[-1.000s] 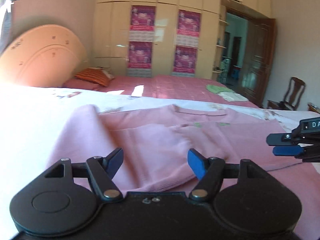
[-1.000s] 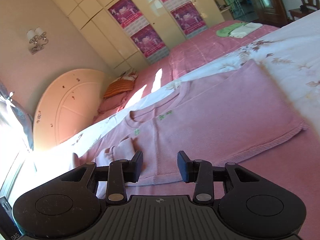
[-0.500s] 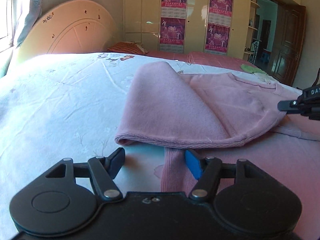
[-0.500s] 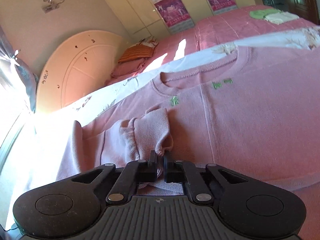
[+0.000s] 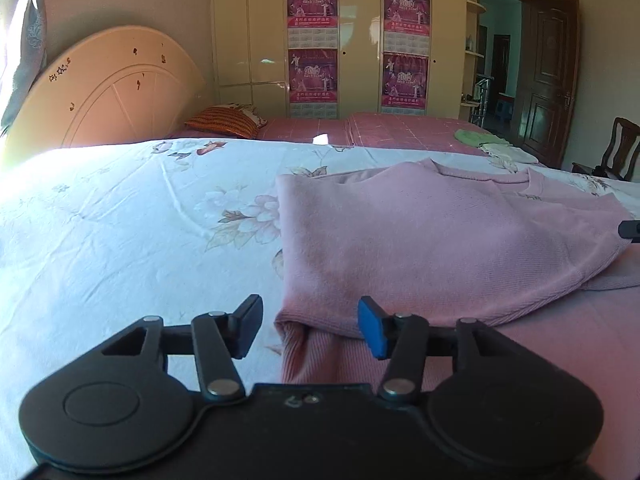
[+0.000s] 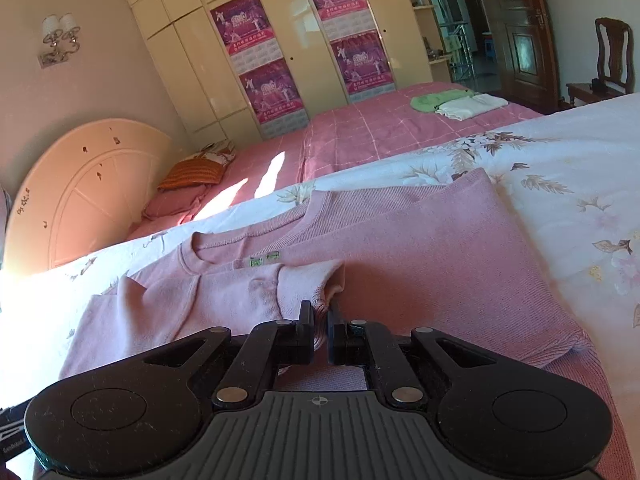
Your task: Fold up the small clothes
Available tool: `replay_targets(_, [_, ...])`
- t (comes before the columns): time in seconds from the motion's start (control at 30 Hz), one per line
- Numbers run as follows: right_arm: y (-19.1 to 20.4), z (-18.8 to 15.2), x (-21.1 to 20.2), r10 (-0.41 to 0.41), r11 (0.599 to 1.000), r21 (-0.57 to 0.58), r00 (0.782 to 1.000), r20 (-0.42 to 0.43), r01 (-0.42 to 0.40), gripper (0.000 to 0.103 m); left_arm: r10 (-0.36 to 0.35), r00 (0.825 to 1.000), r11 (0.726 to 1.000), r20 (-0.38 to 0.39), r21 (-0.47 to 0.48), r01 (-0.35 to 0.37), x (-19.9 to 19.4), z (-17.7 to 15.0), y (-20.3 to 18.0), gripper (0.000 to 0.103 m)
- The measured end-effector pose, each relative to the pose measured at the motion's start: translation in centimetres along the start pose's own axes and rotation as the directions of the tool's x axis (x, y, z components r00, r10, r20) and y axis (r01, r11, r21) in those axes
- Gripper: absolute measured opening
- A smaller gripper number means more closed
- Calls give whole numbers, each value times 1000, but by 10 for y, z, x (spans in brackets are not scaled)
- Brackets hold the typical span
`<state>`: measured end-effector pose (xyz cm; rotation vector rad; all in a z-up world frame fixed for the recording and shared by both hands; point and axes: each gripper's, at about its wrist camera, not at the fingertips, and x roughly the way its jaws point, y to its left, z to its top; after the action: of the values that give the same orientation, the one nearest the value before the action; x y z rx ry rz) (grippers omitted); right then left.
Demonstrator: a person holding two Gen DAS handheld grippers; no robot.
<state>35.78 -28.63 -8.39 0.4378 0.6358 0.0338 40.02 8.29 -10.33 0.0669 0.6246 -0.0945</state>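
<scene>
A pink knit sweater point(image 6: 400, 248) lies on the floral bedsheet point(image 6: 560, 160), neckline toward the far side. Its left sleeve point(image 6: 304, 280) is folded across the chest. My right gripper point(image 6: 319, 330) is shut on the sleeve's cuff just above the sweater body. In the left wrist view the sweater point(image 5: 420, 232) has its left side folded over. My left gripper point(image 5: 310, 326) is open, low over the folded edge at the hem corner, with cloth between its fingers but not pinched. The right gripper's tip point(image 5: 630, 230) shows at the right edge.
A second bed with a pink cover point(image 6: 380, 128) holds folded green and white clothes point(image 6: 456, 102) and an orange striped pillow point(image 6: 192, 172). A round headboard point(image 5: 108, 92) is at left. Wardrobes, a door and a wooden chair point(image 6: 612, 52) stand behind.
My right gripper closed on the sleeve cuff and carried it across the chest. My left gripper swung left and down to the sweater's folded side edge, staying open.
</scene>
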Motion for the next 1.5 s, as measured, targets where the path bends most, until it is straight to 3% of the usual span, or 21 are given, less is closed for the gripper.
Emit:
replay_targets(0.17, [-3,-4,-7,9,1000,11,1000,-10,-8,5,-9,998,999,-57,-38,7,15,1,4,47])
replay_targets(0.3, [-8,1,-10,24,1000,-5,1000,-9,-24,6,-29,999,998,14,-59,30,-2,9,7,54])
replay_targets(0.37, [-14,11,-5,39,999,13,999,11,-39,34,-46,998,998,45,-48,48,-3,18,3,59])
replay_targets(0.5, [-30,29,26,61,994,90,998,-26,-58,35,-80,996,996,34,-35,81,16,29,-7,59])
replay_targets(0.7, [-32,35,61,126,990,73,985,-118,-118,35,-118,993,990,-31,-84,115,56,34,-7,59])
replay_targets(0.73, [-27,36,62,139,990,37,982,-128,-135,26,-113,993,990,-30,-85,110,58,33,-8,58])
replay_targets(0.77, [-19,37,62,145,989,-12,978,-147,-148,5,-107,994,991,-17,-84,105,57,31,-8,58])
replay_targets(0.87, [10,42,31,177,968,-170,983,-47,-182,4,-75,995,992,60,-95,80,47,24,-8,61])
replay_targets(1.0, [25,69,-39,264,949,-231,942,206,-215,4,-65,992,987,111,-138,80,40,23,0,61])
replay_targets(1.03, [23,72,-48,262,949,-241,933,249,-202,4,-64,991,987,117,-141,80,39,23,1,61])
replay_targets(1.07, [19,71,-47,233,955,-244,937,260,-170,4,-61,991,987,123,-143,78,38,23,1,61])
replay_targets(1.13, [0,63,-11,152,973,-191,981,117,-128,4,-67,990,987,121,-135,83,39,23,-1,61])
replay_targets(1.17, [-9,53,9,120,979,-168,992,37,-112,4,-68,990,988,126,-130,84,38,23,-1,62])
replay_targets(1.23, [-17,36,27,84,979,-182,996,-31,-88,4,-79,989,988,122,-123,94,38,22,-2,63])
replay_targets(1.4, [-32,13,35,57,990,-124,996,-68,-65,4,-89,992,990,90,-102,98,43,24,-5,64])
replay_targets(1.5, [-22,21,22,79,985,-150,996,-29,-83,4,-95,991,991,93,-88,103,42,23,-7,65])
